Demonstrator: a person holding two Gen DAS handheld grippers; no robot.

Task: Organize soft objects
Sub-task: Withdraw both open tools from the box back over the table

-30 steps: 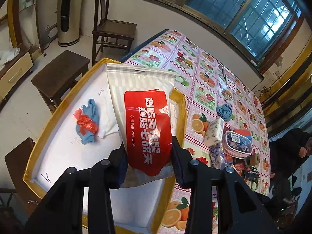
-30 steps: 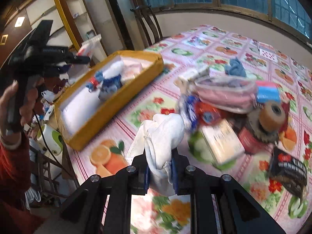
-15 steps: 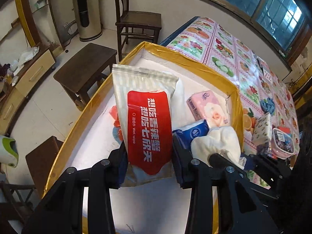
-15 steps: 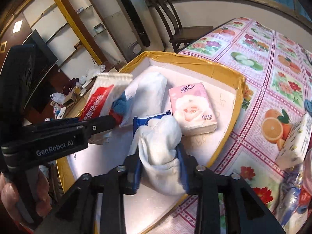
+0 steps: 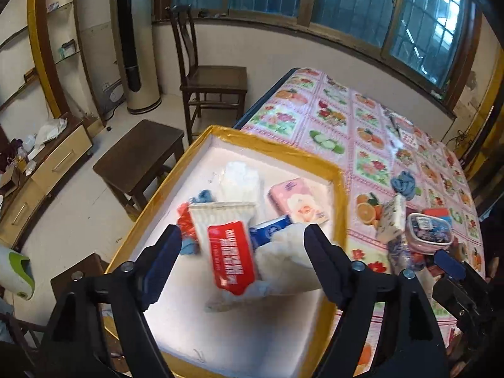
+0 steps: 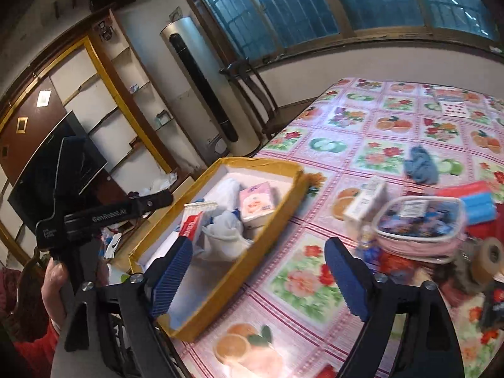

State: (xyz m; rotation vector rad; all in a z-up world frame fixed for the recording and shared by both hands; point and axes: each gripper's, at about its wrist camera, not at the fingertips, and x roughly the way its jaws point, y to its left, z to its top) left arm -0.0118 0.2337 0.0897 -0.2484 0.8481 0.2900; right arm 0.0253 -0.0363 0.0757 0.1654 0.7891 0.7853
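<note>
Soft things are gathering in the yellow-rimmed box at the corner of the surface: a wipes pack with a red label, a white cloth, a pink tissue pack and a blue-and-red bundle. The wipes pack is looking blurred and tilted, leaning on the cloth, so it may be tipping or sliding rather than lying settled.

The left gripper is hovering over the box with its jaws wide apart and holding nothing. The right gripper is also standing open and empty, over the box's near edge and the surface beside it.

More is waiting on the surface: a blue cloth, a floral tissue pack and a pink pouch sitting in a crowded pile with tape rolls.

The risks, as I judge them: the box is overhanging the corner of the surface, so a push on its outer end could be tilting it off. Reaching into the crowded pile, the right jaws could be catching a hard item along with a soft one, or knocking neighbours toward the edge.
</note>
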